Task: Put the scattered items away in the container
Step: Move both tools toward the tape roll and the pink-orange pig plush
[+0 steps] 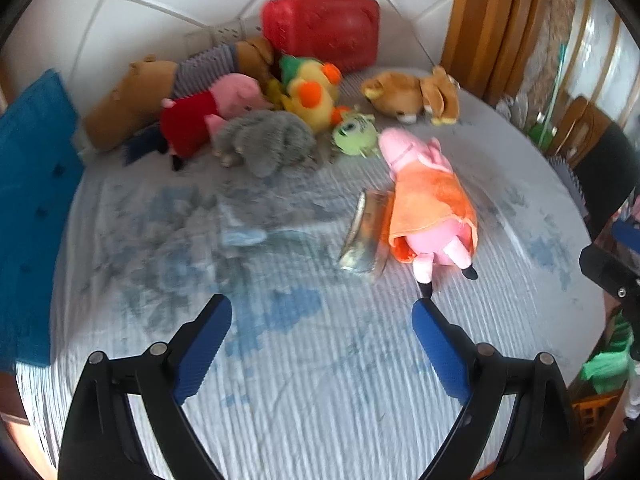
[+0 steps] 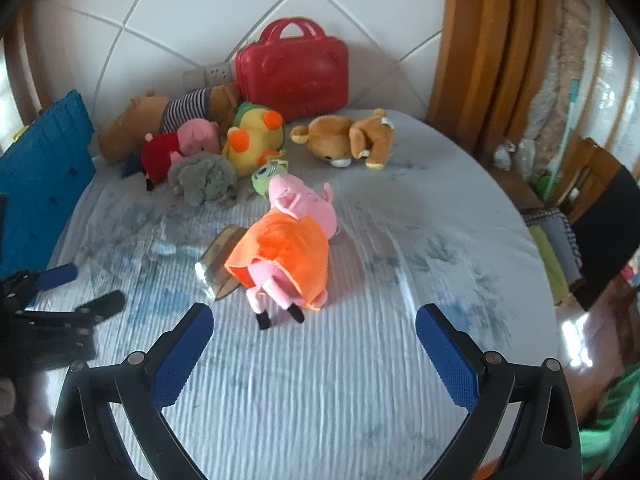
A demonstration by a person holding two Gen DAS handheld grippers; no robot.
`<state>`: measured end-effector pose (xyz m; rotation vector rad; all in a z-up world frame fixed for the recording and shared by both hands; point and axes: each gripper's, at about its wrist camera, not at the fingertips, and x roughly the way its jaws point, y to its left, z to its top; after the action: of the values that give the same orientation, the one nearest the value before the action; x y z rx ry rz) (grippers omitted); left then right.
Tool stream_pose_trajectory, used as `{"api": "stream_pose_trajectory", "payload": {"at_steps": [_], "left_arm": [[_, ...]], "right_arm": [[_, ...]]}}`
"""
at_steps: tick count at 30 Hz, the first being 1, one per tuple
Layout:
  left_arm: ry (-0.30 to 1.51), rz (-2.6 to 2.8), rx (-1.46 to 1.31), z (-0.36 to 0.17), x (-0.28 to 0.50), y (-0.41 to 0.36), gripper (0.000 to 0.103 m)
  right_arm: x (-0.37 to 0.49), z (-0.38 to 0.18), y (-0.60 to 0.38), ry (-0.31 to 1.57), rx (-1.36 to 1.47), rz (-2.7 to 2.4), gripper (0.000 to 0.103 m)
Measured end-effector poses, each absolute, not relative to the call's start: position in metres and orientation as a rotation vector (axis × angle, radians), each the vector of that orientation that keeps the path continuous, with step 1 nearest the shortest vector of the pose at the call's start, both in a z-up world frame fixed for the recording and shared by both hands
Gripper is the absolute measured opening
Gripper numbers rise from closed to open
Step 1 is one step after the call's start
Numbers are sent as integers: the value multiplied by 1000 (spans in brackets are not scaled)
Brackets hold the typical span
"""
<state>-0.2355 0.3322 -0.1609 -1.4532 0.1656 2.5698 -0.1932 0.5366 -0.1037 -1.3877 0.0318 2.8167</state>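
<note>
A pink pig plush in an orange dress (image 1: 428, 204) (image 2: 288, 248) lies on the table, feet toward me, beside a shiny foil packet (image 1: 366, 236) (image 2: 218, 264). A blue crate (image 1: 28, 208) (image 2: 40, 184) stands at the left edge. More plush toys are piled at the back: a red-dressed pig (image 1: 200, 114) (image 2: 176, 148), a grey one (image 1: 264, 140) (image 2: 200, 176), a yellow duck (image 1: 310, 92) (image 2: 254, 140), a brown bear (image 1: 412, 94) (image 2: 348, 140). My left gripper (image 1: 322, 320) is open and empty, short of the pig. My right gripper (image 2: 314, 326) is open and empty, just before its feet.
A red plastic case (image 1: 324, 28) (image 2: 294, 70) stands against the white wall. A long brown striped plush (image 1: 160, 88) (image 2: 160, 116) and a small green one-eyed toy (image 1: 354, 134) lie in the pile. The left gripper shows at the right wrist view's left edge (image 2: 60, 300). Chairs stand right.
</note>
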Motion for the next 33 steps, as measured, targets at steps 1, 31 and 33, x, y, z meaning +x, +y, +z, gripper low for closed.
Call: {"api": "stream_pose_trajectory", "payload": {"at_steps": [1,31,33], "left_arm": [[179,2560,-1464,-168,-243,339,93],[-272,2791,-1798,-221,-336,274,80],[-288,2745,-1790,-221,-333,290,81]], "right_arm": [[-201,-109,540,37,-1402,2814,103],[-370,-181,532,-109,-1695,2957,103],[-370,-181,530,-116,-1704,2962,103]]}}
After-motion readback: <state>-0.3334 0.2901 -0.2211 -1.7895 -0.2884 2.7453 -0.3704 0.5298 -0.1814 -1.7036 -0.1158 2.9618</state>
